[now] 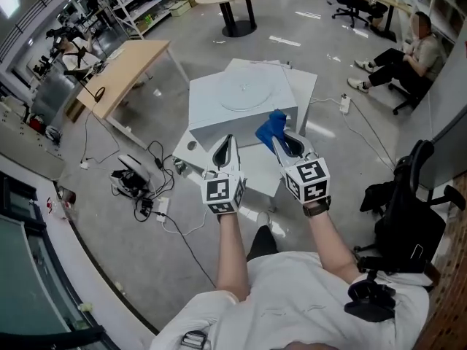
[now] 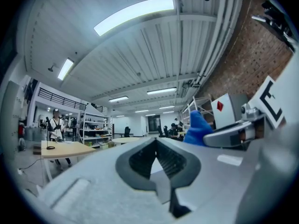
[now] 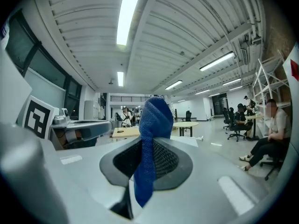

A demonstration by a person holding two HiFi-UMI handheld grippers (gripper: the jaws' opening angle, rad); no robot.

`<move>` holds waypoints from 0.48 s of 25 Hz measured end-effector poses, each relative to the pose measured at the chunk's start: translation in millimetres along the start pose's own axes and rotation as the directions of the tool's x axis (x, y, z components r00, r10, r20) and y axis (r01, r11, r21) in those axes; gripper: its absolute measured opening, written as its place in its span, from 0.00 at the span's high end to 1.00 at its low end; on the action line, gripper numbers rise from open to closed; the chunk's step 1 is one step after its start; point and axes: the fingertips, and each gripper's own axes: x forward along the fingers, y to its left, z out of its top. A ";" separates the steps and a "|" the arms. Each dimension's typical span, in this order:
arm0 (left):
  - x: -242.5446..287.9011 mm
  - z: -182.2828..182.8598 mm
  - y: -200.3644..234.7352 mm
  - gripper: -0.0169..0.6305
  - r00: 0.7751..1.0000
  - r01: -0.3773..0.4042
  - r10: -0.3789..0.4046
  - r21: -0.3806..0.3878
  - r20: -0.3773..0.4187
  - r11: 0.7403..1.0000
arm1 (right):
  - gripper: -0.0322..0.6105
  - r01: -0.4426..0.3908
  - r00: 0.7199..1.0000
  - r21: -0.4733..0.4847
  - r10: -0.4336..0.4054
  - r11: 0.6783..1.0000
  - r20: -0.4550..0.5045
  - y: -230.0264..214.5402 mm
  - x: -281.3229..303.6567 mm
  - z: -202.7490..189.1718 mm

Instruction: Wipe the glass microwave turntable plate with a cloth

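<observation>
The right hand-held gripper had its jaws closed on a blue cloth, pinched lengthwise between the pads. In the right gripper view the cloth's long axis ran straight along the jaws. A bunched end stood up past the tips and a narrower tail hung back toward the camera. From the head view that bunched end pointed away from the person, toward the glass turntable plate.

The plate lay flat on the white bench, beyond both grippers and touched by neither. Its clear rim was faint against the white surface and hard to trace.

The left hand-held gripper was just beside the right one, its jaws brought together with nothing between them.

Both gripper views looked up at the ceiling, so the plate showed only in the head view.

Each marker cube bore black-and-white square patterns. A white panel with a red diamond appeared in the left gripper view, behind the cloth.
</observation>
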 end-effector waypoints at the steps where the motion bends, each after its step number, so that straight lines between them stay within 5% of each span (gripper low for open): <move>1: 12.9 -2.6 7.0 0.97 1.000 0.009 -0.009 0.003 0.006 1.000 | 0.86 0.014 1.000 -0.010 -0.014 1.000 -0.014 -7.6 11.7 -2.2; 7: 101.7 3.1 59.0 0.97 0.999 0.026 -0.030 0.097 0.045 0.995 | 0.86 0.026 0.998 -0.090 -0.020 0.996 0.065 -26.9 79.4 40.8; 12: 150.8 21.2 86.0 0.98 0.991 0.067 -0.073 0.054 0.109 0.996 | 0.86 0.087 0.992 -0.091 -0.078 0.992 0.103 -36.2 125.0 60.5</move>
